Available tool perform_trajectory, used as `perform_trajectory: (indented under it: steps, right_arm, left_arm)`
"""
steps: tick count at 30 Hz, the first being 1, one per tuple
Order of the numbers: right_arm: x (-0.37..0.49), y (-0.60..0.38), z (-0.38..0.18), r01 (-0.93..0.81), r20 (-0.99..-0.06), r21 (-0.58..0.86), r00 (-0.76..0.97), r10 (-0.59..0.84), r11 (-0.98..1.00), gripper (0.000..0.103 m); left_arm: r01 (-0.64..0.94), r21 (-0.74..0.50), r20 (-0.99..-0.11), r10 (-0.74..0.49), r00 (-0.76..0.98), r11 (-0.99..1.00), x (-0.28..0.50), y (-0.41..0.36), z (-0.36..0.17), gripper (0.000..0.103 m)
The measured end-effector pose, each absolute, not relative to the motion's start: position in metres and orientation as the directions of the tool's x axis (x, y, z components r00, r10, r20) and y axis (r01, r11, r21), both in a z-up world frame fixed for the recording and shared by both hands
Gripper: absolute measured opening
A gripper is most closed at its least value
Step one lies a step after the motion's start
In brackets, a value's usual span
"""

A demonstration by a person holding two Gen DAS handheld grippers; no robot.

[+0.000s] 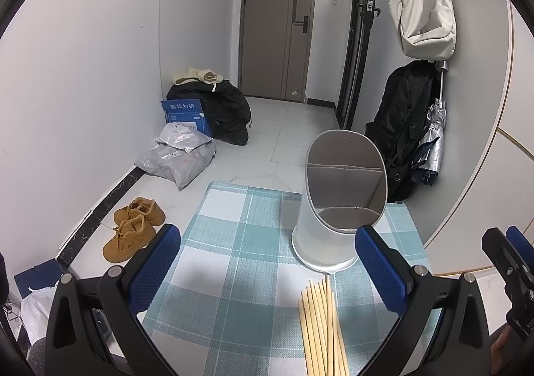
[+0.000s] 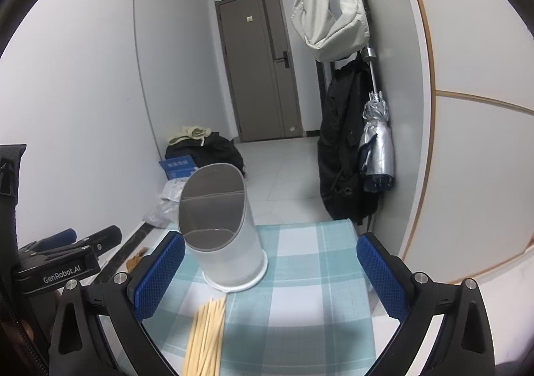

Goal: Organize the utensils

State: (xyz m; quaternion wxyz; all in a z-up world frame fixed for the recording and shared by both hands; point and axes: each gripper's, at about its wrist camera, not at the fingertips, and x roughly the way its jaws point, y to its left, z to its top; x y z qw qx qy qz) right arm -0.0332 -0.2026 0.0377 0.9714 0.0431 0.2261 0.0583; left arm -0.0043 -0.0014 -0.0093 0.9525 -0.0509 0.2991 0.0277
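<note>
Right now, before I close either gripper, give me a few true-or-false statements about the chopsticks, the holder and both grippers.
1. The chopsticks lie loose on the checked cloth. True.
2. The holder already has chopsticks in it. False: both compartments that show look empty.
3. The left gripper is shut on a chopstick. False: its jaws stand wide open and hold nothing.
4. The right gripper is open and empty. True.
5. The holder lies tipped on its side. False: it stands on its base, beyond the chopstick tips.
6. An inner wall divides the holder into compartments. True.
</note>
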Motion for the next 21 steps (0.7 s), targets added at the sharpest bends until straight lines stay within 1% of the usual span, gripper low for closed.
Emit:
perform_trajectory:
  steps: [11,14,17,19,21]
  right_arm:
    - [-0.029,-0.203,0.036,-0.114,-0.447,0.135,0.880,0.163,0.984,0.103]
    - [-0.026,-0.203,0.033,-0.126,-0.464,0.150,0.867,0.182,0.981,0.103]
    - [-0.016,-0.199,0.025,-0.148,-0.520,0.181,0.825,0.222,0.972,0.103]
    - [-0.005,-0.194,0.016,-0.179,-0.579,0.203,0.771,0.265,0.963,0.103]
    - [0.007,-0.189,0.004,-0.193,-0.636,0.217,0.716,0.289,0.957,0.099]
  left_arm:
    - [-0.086,-0.085,-0.579,0.021,0.815,0.993,-0.003,0.001,-0.010,0.102]
    - [-0.091,-0.090,-0.593,0.020,0.805,0.992,-0.001,0.002,-0.012,0.102]
    - [-0.094,-0.075,-0.603,0.030,0.797,0.993,-0.002,0.004,-0.017,0.102]
    - [-0.094,-0.071,-0.618,0.031,0.786,0.993,0.000,0.007,-0.019,0.102]
    - [-0.101,-0.078,-0.627,0.030,0.779,0.992,0.003,0.014,-0.021,0.102]
